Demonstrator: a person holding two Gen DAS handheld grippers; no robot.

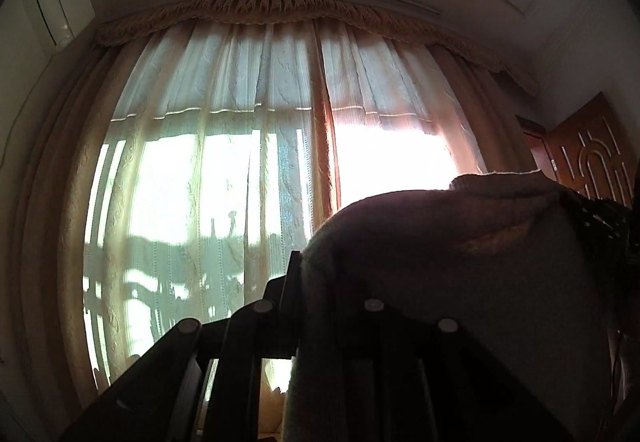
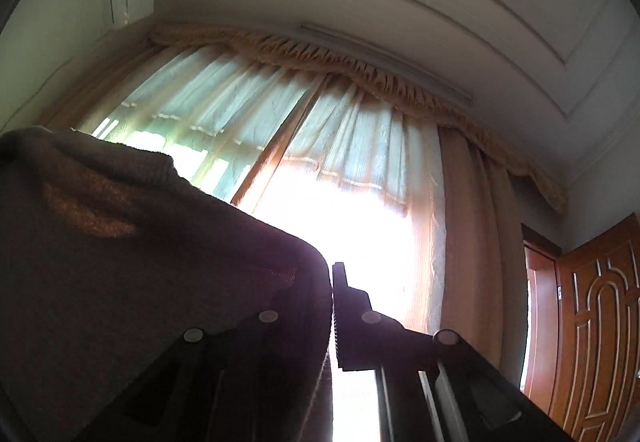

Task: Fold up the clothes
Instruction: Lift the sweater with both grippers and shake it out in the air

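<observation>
A dark brown knitted sweater hangs from both grippers, held up high in front of the window. My left gripper is shut on the sweater's edge; the cloth drapes over its right finger and fills the lower right of the left wrist view. In the right wrist view the sweater fills the lower left, and my right gripper is shut on its edge, with the left finger hidden under the cloth. A ribbed neck or hem edge shows at the top of the garment.
Both cameras point upward at sheer curtains over a bright window, with a beige valance above. A wall air conditioner is at the upper left. A wooden door stands open at the right.
</observation>
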